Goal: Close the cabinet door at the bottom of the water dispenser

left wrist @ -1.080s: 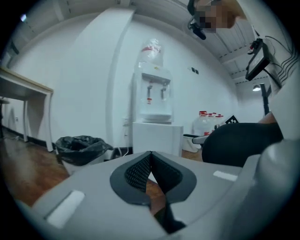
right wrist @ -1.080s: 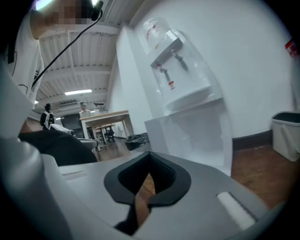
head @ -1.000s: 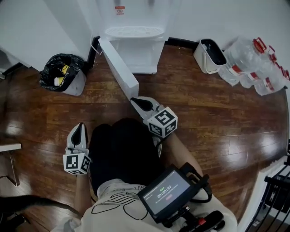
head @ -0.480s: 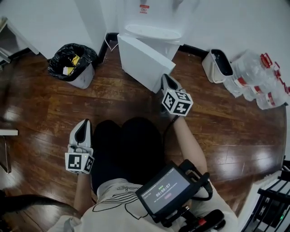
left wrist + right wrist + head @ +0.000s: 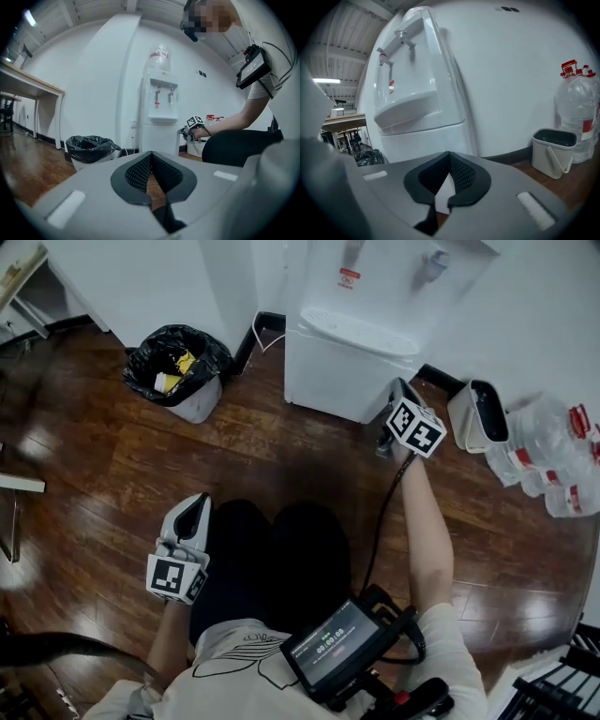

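The white water dispenser [image 5: 375,296] stands against the far wall. Its bottom cabinet door [image 5: 342,381] lies flush with the body. My right gripper [image 5: 398,388] is shut on nothing, with its tips by the door's right edge; whether they touch it I cannot tell. In the right gripper view the door [image 5: 426,140] fills the space just beyond the right gripper [image 5: 449,157]. My left gripper [image 5: 195,505] hangs shut and empty beside the person's left knee, far from the dispenser [image 5: 161,108], as the left gripper [image 5: 150,157] also shows in its own view.
A bin lined with a black bag [image 5: 178,371] stands left of the dispenser, with a white cable [image 5: 258,334] between them. A small white bin [image 5: 478,418] and several water bottles [image 5: 553,465] sit to the right. A table edge [image 5: 19,484] juts in at the left.
The door stood wide open a second ago and half open after that; it is now flush. My right gripper moved forward and right along with it. The left gripper hardly moved.
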`<state>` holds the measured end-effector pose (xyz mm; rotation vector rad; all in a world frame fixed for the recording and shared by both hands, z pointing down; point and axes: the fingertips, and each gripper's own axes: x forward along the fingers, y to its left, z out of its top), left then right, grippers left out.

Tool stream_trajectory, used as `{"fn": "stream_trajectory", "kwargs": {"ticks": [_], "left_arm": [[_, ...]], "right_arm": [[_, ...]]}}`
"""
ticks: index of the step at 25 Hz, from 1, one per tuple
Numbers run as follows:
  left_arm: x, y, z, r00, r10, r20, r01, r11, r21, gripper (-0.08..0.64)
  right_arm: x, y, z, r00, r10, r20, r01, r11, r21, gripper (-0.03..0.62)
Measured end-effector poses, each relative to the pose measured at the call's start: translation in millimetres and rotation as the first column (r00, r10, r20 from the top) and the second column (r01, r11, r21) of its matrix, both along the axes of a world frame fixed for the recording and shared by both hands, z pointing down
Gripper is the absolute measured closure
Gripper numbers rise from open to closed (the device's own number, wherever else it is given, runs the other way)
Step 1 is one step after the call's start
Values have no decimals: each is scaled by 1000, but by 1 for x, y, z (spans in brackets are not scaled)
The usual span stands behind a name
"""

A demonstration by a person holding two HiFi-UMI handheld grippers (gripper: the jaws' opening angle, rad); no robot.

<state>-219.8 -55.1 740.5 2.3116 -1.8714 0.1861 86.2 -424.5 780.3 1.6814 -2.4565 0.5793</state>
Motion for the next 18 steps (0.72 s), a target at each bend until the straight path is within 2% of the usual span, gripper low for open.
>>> {"fn": "stream_trajectory", "kwargs": {"ticks": [5, 7, 8, 10, 12, 16, 18], "left_arm": [[-14, -9, -15, 992, -65, -112, 66, 998, 5, 548], [-11, -8, -23, 987, -72, -146, 67, 997, -38, 548], [-6, -9, -28, 986, -66, -156, 56, 996, -67, 548], [12, -13, -43, 985, -35, -168, 15, 993, -119, 548], [34, -26, -69, 985, 12, -169, -36, 989, -140, 548], [88, -3, -142, 964, 134, -229, -183, 961, -207, 548], [105, -9, -185, 953, 201, -227, -247, 949, -198, 548]], "right_arm": [[-3, -6, -7, 998, -51, -38, 52, 998, 35, 588], [-11, 26, -16, 997, -76, -30, 76, 997, 19, 589], [-23, 54, -26, 991, -130, -20, 130, 991, 13, 589], [-48, 117, -56, 961, -277, -8, 278, 961, 15, 589], [-53, 170, -84, 935, -356, -2, 356, 935, -9, 589], [-28, 301, -127, 920, -391, 12, 386, 903, -189, 589], [-18, 324, -166, 939, -343, -7, 333, 914, -230, 589]]}}
